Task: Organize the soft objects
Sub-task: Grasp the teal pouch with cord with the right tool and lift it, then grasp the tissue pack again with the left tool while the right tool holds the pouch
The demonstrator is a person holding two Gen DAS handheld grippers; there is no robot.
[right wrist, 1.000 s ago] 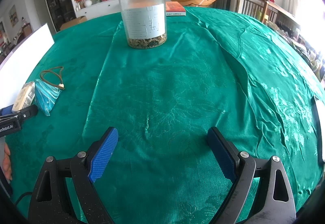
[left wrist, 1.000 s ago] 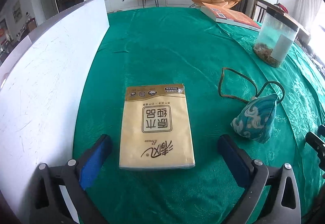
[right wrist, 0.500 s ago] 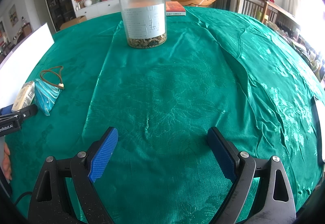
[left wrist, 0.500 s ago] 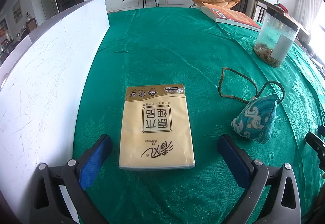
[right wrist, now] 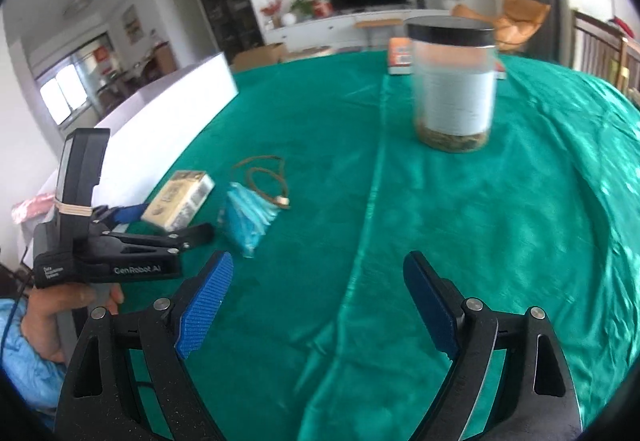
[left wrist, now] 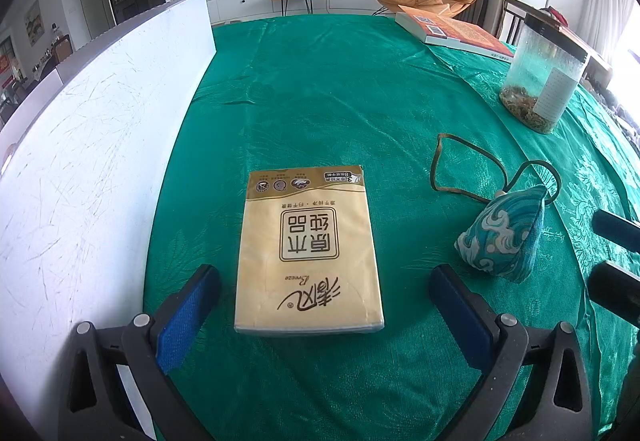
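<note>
A yellow tissue pack (left wrist: 308, 253) lies flat on the green tablecloth, just ahead of my open, empty left gripper (left wrist: 324, 305). A teal patterned pouch (left wrist: 504, 237) with a brown cord (left wrist: 452, 165) stands to its right. In the right wrist view the tissue pack (right wrist: 178, 199) and the pouch (right wrist: 248, 221) lie far left, with the left gripper (right wrist: 168, 229) around the pack's near end. My right gripper (right wrist: 316, 305) is open and empty, above bare cloth, to the right of the pouch.
A white board (left wrist: 92, 145) stands along the table's left side. A clear jar with a black lid (right wrist: 454, 85) stands on the right half; it also shows in the left wrist view (left wrist: 540, 81). An orange book (left wrist: 452, 31) lies at the far right edge.
My right gripper has swung left and risen, so the pouch, tissue pack and left gripper now sit nearer its centre. The left gripper has not moved.
</note>
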